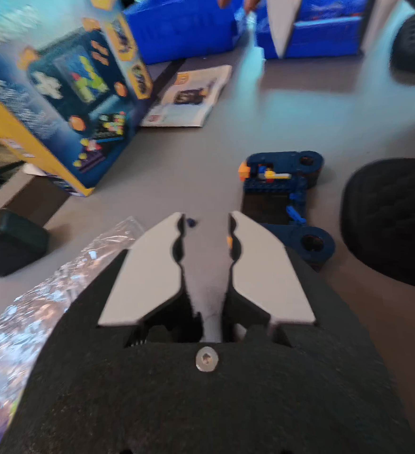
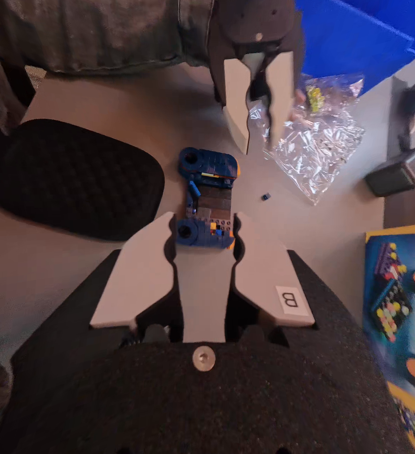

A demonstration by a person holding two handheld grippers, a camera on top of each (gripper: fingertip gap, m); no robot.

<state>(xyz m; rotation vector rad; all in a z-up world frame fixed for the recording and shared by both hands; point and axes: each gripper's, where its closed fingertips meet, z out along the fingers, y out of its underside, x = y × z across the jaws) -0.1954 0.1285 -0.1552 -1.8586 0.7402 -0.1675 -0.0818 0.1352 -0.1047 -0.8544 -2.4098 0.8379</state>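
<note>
Our right gripper (image 2: 202, 227), jaws wide, straddles the near end of the blue brick model (image 2: 207, 199), its long axis lying straight ahead, while our left gripper (image 1: 206, 221) hangs open, empty, beside it.

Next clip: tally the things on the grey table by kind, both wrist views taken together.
Brick model, dark blue: 1
Loose blue brick: 1
Clear plastic bag of parts: 1
Printed box: 1
Booklet: 1
Blue bins: 2
Black pad: 1
Total: 8
</note>
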